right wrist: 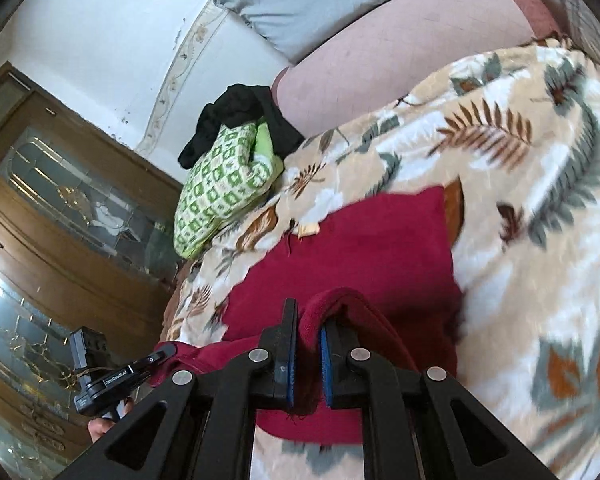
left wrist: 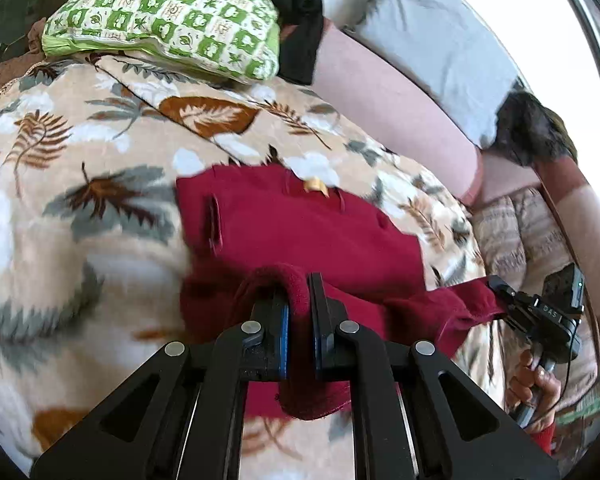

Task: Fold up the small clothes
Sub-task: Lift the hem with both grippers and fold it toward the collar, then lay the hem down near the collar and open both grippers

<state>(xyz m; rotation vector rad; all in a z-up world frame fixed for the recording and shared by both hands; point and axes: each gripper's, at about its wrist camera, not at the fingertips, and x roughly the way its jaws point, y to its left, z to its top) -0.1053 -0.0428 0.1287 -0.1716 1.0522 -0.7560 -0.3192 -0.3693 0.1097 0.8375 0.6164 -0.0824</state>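
A dark red fleece garment (left wrist: 300,220) lies on a leaf-patterned blanket (left wrist: 100,160), with a small tan tag near its far edge. My left gripper (left wrist: 299,292) is shut on a near corner of it, red cloth bunched between the blue pads. At the right of the left wrist view, my right gripper (left wrist: 500,292) clamps the garment's other near corner, a hand on its handle. In the right wrist view the red garment (right wrist: 360,248) spreads ahead and my right gripper (right wrist: 309,320) is shut on a fold of it. My left gripper (right wrist: 166,354) shows at lower left, gripping the cloth edge.
A green-and-white patterned pillow (left wrist: 168,20) with a black garment (left wrist: 296,4) on it lies at the blanket's far side. A grey pillow (left wrist: 432,40) rests on a pink sheet (left wrist: 380,92). A wooden cabinet with glass doors (right wrist: 60,220) stands beside the bed.
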